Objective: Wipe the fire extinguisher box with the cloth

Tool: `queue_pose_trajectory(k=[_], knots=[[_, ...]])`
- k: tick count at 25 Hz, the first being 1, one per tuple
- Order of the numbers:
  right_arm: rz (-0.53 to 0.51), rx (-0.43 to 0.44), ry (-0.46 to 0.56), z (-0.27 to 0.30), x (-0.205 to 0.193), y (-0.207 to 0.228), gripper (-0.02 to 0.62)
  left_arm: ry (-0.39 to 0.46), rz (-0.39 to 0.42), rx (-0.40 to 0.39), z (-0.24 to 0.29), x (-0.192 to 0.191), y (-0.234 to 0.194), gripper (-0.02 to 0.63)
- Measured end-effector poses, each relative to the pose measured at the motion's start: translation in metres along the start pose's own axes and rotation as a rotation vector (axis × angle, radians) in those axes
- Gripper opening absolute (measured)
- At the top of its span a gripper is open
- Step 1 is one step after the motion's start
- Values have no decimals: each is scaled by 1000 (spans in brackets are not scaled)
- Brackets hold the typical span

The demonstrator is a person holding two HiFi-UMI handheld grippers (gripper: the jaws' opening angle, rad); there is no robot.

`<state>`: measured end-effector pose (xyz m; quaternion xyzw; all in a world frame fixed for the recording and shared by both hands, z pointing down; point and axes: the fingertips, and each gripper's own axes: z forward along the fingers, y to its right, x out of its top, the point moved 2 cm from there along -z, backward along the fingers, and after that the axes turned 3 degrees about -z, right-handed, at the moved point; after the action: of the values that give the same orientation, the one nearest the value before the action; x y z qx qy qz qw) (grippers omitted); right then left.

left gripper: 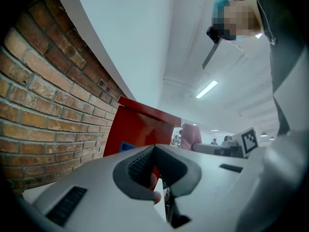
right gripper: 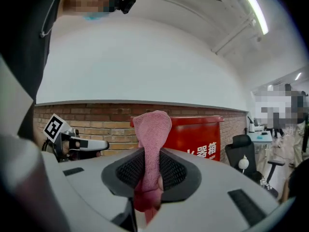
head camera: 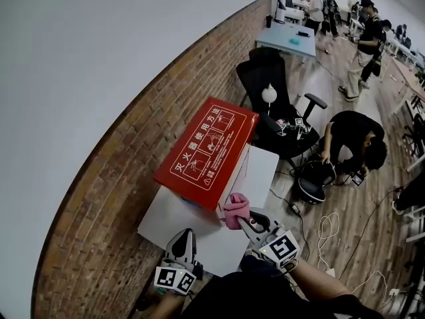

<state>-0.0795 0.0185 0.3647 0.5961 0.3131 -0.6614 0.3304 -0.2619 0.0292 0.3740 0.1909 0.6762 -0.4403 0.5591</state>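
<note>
I see right hand-held gripper (head camera: 247, 222) clamped on pink cloth (head camera: 236, 210), 5 o'clock of fire extinguisher box (head camera: 206, 148); left hand-held gripper (head camera: 184, 236) jaws together.

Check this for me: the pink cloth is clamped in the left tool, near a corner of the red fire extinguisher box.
One thing is wrong: the pink knitted cloth is clamped in the right tool, not the left tool, which holds no cloth. The right gripper view shows it pinched between that tool's jaws. The rest stands: it is near a corner of the red metal fire extinguisher box.
</note>
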Motion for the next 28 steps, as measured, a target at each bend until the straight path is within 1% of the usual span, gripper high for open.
queue_pose_trajectory(k=[4, 8, 11, 17, 22, 28], knots=[[-53, 88, -18, 18, -11, -25, 89, -1, 3, 57, -11, 0, -10, 17], [-89, 114, -17, 36, -15, -27, 89, 5, 5, 114, -20, 1, -20, 17], [-86, 107, -12, 47, -15, -19, 89, 9, 8, 150, -25, 0, -25, 17], [-20, 69, 22, 55, -14, -3, 89, 12, 4, 204, -31, -3, -29, 17], [20, 51, 40, 58, -15, 5, 89, 6, 3, 235, -32, -6, -31, 17], [21, 35, 45, 61, -15, 14, 89, 8, 7, 247, -27, -6, -28, 17]])
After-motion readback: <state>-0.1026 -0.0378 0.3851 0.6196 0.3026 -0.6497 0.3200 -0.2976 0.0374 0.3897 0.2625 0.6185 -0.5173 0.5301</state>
